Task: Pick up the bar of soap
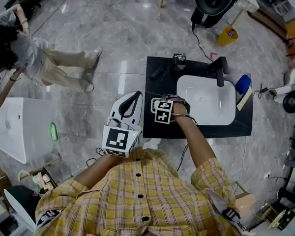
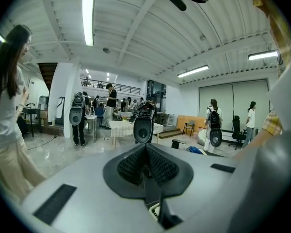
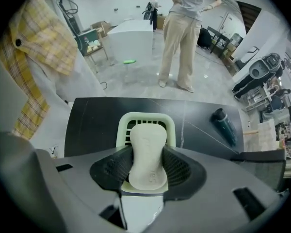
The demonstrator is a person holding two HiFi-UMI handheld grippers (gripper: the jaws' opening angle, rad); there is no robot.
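The cream bar of soap [image 3: 148, 152] lies in a pale green slotted soap dish [image 3: 145, 120] on the black countertop [image 3: 92, 125]. My right gripper [image 3: 147, 165] straddles the bar, both ribbed pads pressed against its narrow waist. In the head view the right gripper [image 1: 159, 107] sits at the counter's front left, by the dish [image 1: 154, 101]; the soap itself is hidden there. My left gripper [image 1: 132, 102] hangs off the counter's left side. In its own view the left gripper [image 2: 146, 148] points out into the room, its pads together on nothing.
A white basin [image 1: 206, 100] with a black faucet [image 1: 219, 71] fills the counter's right half. A dark bottle [image 3: 225, 125] lies at the back left of the counter [image 1: 157, 73], a blue object [image 1: 242, 84] at the right edge. A person [image 1: 44, 63] stands to the left.
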